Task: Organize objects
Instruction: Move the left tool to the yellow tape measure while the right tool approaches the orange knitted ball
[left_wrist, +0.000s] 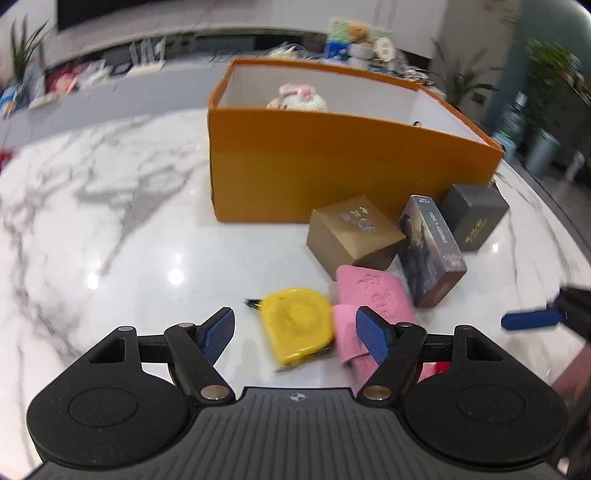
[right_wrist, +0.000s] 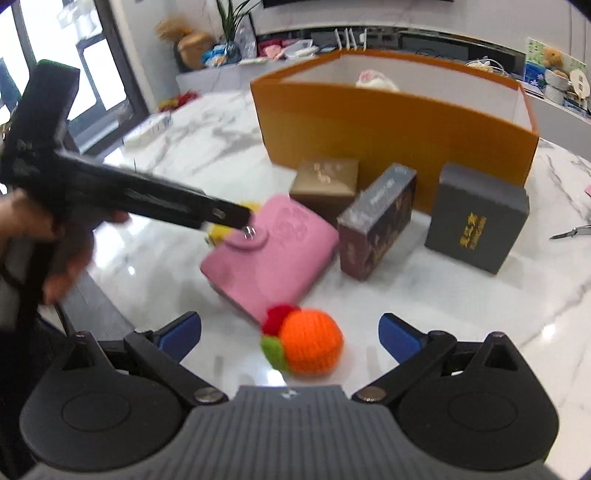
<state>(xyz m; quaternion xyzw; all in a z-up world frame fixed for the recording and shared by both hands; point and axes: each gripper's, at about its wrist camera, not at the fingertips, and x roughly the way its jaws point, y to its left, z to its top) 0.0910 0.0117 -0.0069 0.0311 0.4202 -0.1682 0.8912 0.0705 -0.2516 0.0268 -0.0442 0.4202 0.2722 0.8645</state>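
A yellow tape measure (left_wrist: 298, 323) lies on the marble table between the open jaws of my left gripper (left_wrist: 301, 334). A pink pouch (left_wrist: 371, 306) lies beside it, also in the right wrist view (right_wrist: 275, 254). A knitted orange fruit (right_wrist: 308, 341) sits between the open jaws of my right gripper (right_wrist: 290, 334). Behind stand a gold box (left_wrist: 352, 232), a dark printed box (left_wrist: 430, 251), a grey box (left_wrist: 474, 216) and an open orange box (left_wrist: 332, 162) holding a soft toy (left_wrist: 297, 98).
The left gripper's body (right_wrist: 122, 188) and the hand holding it cross the left of the right wrist view. Scissors (right_wrist: 572, 232) lie at the far right of the table. A counter with clutter and plants stands behind the table.
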